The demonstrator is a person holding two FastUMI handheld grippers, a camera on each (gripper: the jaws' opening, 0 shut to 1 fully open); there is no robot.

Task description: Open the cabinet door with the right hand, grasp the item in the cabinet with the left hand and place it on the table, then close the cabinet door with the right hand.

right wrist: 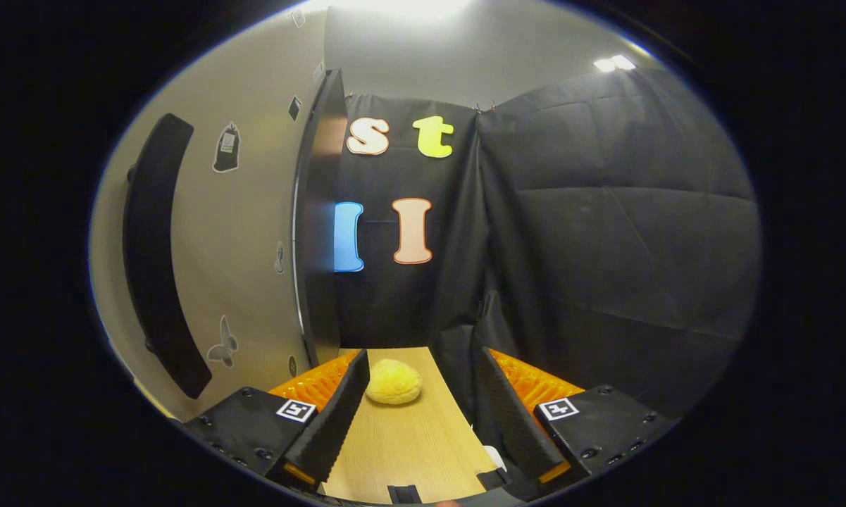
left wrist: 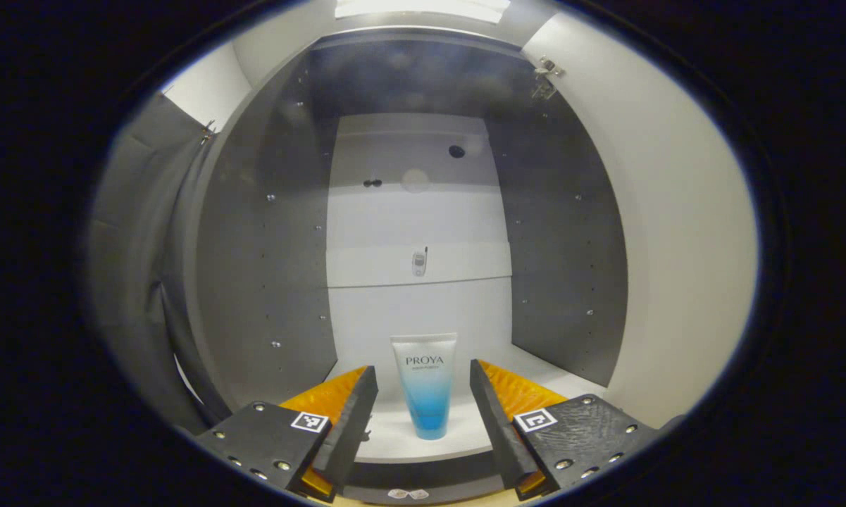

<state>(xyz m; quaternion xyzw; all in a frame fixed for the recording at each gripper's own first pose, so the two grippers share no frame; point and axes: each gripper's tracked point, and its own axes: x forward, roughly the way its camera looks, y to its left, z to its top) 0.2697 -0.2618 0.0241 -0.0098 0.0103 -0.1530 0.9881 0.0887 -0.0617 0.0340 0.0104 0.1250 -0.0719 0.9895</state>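
Observation:
The cabinet [left wrist: 268, 282] stands open, with grey side walls and a pale back panel. On its white bottom shelf [left wrist: 401, 436] a white-to-blue tube [left wrist: 427, 384] stands upright on its cap. My left gripper [left wrist: 423, 415] is open just in front of the shelf, its fingers on either side of the tube and apart from it. The inner face of the open cabinet door [left wrist: 676, 232] is on the right in the left gripper view. In the right gripper view the door [right wrist: 211, 253] is swung open on the left, with its long dark handle [right wrist: 156, 253]. My right gripper [right wrist: 419, 415] is open, holding nothing.
A wooden table [right wrist: 408, 443] lies below the right gripper, with a round yellow bun-like object [right wrist: 393, 382] on it near the door's edge. Black cloth walls close the booth behind and to the right. A small hole and fittings mark the cabinet's back panel.

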